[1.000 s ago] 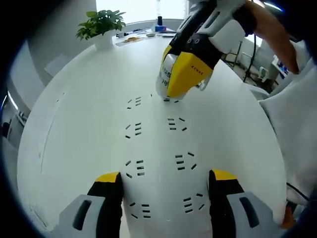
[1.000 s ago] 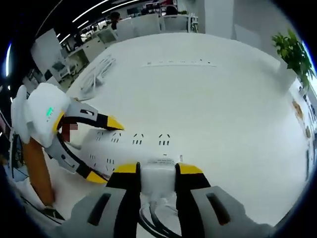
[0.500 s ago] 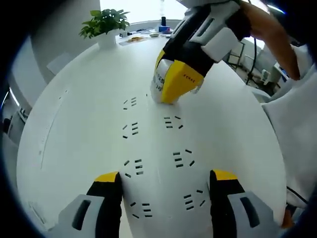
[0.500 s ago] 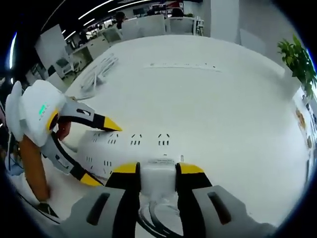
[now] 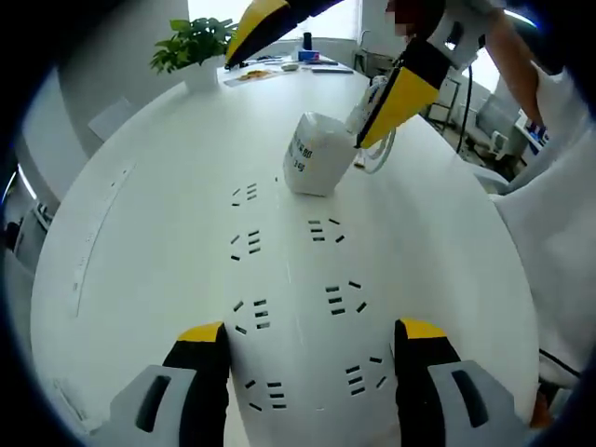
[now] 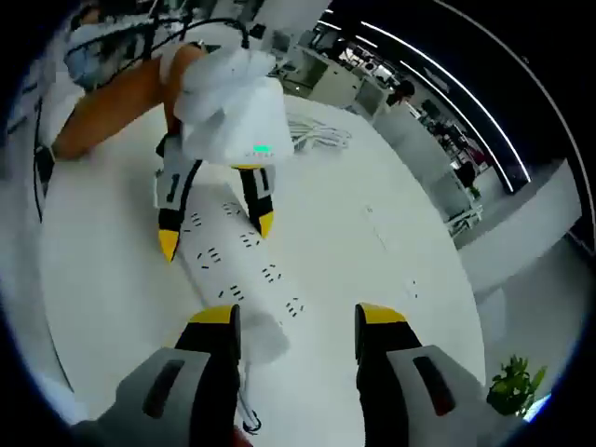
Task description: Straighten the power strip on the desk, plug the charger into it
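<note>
charger [image 5: 317, 165] seated in power strip [image 5: 298, 307] | potted plant [image 5: 194, 48] beyond | right gripper [image 5: 321, 60] above, agape

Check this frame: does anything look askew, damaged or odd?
Nothing stands out. The white charger sits plugged in at the far end of the power strip, and the right hand-held gripper is open, clear of it. No damage or spill visible.

Open-plan office — desk rows [image 6: 358, 88], ceiling light strips [image 6: 438, 79], potted plant [image 5: 193, 44]

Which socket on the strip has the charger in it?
The far-end socket of the power strip in the left gripper view, right-hand row: the white charger stands on it. The other sockets show bare slots.
</note>
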